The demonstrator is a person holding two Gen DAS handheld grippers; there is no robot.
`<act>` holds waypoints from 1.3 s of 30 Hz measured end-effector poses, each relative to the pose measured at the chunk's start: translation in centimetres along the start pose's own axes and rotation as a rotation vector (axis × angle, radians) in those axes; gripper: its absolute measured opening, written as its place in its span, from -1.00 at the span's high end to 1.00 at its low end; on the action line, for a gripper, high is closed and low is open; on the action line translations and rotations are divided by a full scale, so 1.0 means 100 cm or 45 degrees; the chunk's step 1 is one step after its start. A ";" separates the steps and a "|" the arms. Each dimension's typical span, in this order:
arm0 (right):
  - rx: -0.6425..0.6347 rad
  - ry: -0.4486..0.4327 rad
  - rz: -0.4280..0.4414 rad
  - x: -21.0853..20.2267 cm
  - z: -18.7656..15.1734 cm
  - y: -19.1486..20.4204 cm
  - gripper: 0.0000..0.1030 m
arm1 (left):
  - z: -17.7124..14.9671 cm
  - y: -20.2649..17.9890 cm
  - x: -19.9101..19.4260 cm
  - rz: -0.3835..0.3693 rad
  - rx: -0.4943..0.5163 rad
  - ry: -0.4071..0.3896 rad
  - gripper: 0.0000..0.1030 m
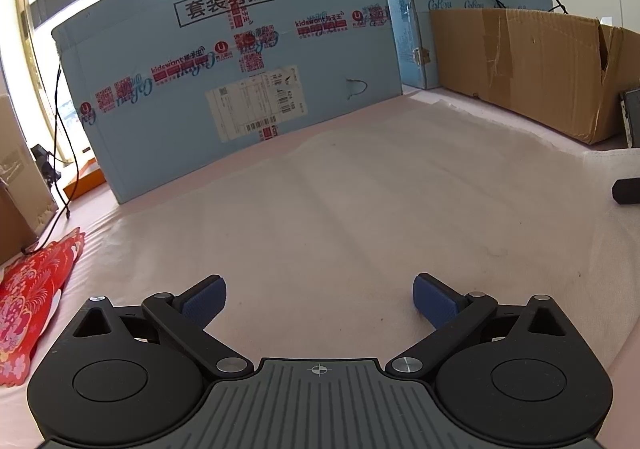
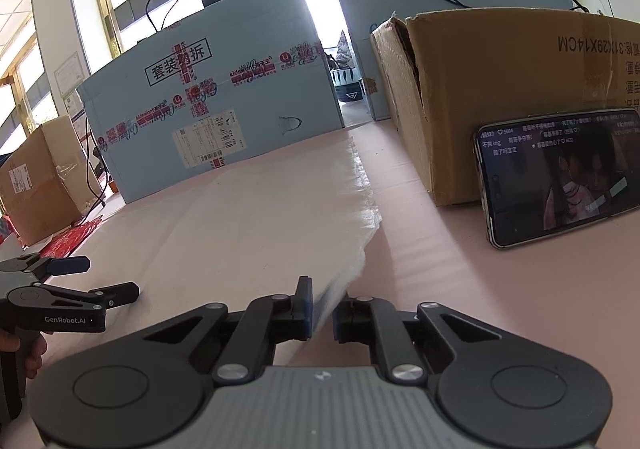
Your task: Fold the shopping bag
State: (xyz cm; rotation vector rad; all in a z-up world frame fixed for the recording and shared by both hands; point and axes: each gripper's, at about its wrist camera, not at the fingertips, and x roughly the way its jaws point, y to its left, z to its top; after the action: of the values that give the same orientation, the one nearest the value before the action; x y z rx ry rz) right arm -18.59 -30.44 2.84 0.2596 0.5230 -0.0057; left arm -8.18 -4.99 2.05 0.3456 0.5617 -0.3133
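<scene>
A white shopping bag (image 1: 360,209) lies flat on the pink table (image 2: 420,249), spread wide in front of both grippers. My left gripper (image 1: 320,299) hovers low over the bag's near part, open, with only bag cloth below its blue pads (image 1: 208,299). In the right wrist view it shows at the far left (image 2: 111,277), held by a hand. My right gripper (image 2: 324,309) is shut on the bag's near right edge (image 2: 340,273), which lifts off the table up to the pads. The bag's right side (image 2: 360,177) runs away as a shiny raised fold.
A large blue carton (image 1: 224,69) walls off the back. A brown carton (image 1: 532,61) stands at the right with a lit phone (image 2: 560,173) leaning on it. A red patterned packet (image 1: 28,301) and black cables (image 1: 60,169) lie at the left, by another brown box (image 2: 40,177).
</scene>
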 end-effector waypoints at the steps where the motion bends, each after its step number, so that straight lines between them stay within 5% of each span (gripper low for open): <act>1: -0.005 -0.022 -0.016 -0.002 0.001 -0.001 0.92 | 0.000 -0.001 0.000 -0.002 0.005 -0.002 -0.96; 12: 0.012 -0.096 -0.075 -0.011 0.007 -0.006 0.95 | 0.002 -0.015 -0.004 -0.079 0.075 -0.048 -0.96; 17: 0.032 -0.102 -0.072 -0.012 0.008 -0.007 0.96 | -0.004 0.003 -0.021 -0.013 0.026 -0.087 -0.96; 30: 0.082 -0.124 0.251 0.007 0.018 0.032 0.96 | -0.058 0.078 -0.065 0.324 -0.196 0.011 -0.96; 39: -0.062 -0.133 0.528 0.014 0.030 0.102 0.96 | -0.070 0.094 -0.057 0.280 -0.318 0.063 -1.00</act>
State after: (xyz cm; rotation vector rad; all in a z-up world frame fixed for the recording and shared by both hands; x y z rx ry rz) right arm -15.19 -21.22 7.11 0.3143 0.3573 0.3943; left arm -12.45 7.29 1.92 0.1710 0.5980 -0.0214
